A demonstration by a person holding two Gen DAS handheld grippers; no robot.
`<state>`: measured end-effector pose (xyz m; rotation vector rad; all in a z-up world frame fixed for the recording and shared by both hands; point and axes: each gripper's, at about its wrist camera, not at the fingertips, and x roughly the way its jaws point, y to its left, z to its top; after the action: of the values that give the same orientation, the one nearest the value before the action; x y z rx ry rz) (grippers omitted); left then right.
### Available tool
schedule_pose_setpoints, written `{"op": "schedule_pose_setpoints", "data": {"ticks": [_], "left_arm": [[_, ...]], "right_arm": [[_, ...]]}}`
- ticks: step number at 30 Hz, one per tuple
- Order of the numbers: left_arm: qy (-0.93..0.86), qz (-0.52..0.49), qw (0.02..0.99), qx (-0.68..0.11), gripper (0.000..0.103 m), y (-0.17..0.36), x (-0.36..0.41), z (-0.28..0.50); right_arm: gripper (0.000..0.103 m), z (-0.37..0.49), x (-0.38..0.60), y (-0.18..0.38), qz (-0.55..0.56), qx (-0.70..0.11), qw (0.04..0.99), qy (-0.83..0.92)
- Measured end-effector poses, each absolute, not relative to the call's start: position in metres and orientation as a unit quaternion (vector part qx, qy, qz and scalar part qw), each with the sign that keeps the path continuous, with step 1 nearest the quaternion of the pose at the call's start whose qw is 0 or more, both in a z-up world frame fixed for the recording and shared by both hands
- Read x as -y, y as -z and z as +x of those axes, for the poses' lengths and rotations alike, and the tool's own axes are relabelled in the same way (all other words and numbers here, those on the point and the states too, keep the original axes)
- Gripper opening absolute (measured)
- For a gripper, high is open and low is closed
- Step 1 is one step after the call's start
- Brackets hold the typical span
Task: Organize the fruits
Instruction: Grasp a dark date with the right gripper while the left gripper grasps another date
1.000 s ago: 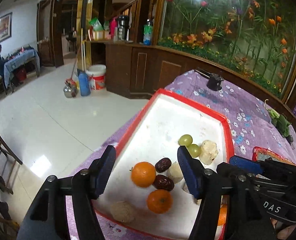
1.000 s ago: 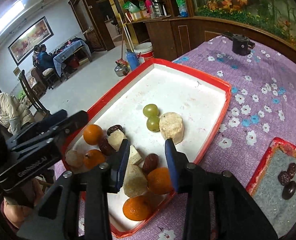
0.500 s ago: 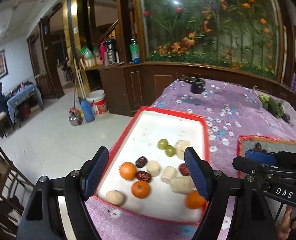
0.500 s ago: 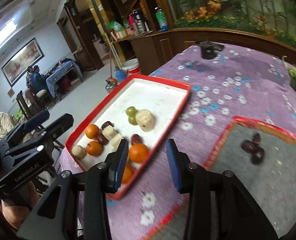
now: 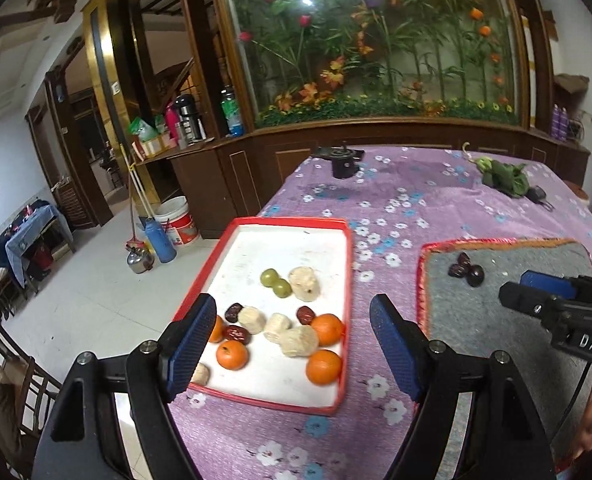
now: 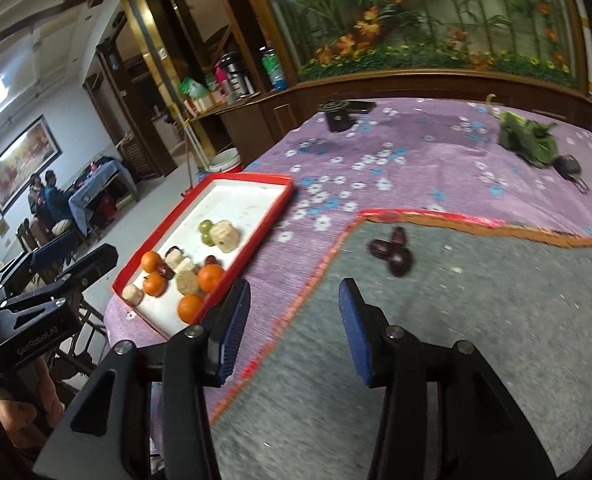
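A red-rimmed white tray (image 5: 280,246) holds several oranges (image 5: 232,354), dark dates (image 5: 238,333), two green grapes (image 5: 275,283) and pale chunks (image 5: 304,283). My left gripper (image 5: 291,318) hovers open and empty over the tray's near end. To the right lies a grey mat (image 5: 496,320) with a red edge, with three dates (image 5: 466,272) on it. My right gripper (image 6: 293,304) stands open and empty over the mat's (image 6: 456,340) near left edge, short of the dates (image 6: 392,250). The tray (image 6: 251,178) is to its left.
A purple flowered cloth (image 5: 396,200) covers the table. A black round object (image 5: 344,164) and a green leafy bundle (image 5: 504,176) lie at the far side. The table's left edge drops to the floor, where a bucket (image 5: 175,222) and a chair (image 5: 19,392) stand.
Both grippers have drawn back and up from the tray. The right one has swung right, from over the fruit to over the grey mat, still empty.
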<state>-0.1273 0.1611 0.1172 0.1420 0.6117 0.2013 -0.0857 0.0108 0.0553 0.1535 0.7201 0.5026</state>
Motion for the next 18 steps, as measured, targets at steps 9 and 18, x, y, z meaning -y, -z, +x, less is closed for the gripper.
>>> {"op": "schedule_pose_setpoints", "data": {"ticks": [9,18], "left_arm": [[-0.066,0.031,0.935,-0.347,0.079,-0.096,-0.162,-0.110],[-0.007,-0.017,0.917,-0.397,0.079,-0.072,-0.159,-0.066]], "right_arm": [[0.048,-0.068,0.022,-0.032,0.073,-0.370,0.905,-0.199],[0.048,-0.002,0.007,-0.004,0.041,-0.404,0.896,-0.181]]}}
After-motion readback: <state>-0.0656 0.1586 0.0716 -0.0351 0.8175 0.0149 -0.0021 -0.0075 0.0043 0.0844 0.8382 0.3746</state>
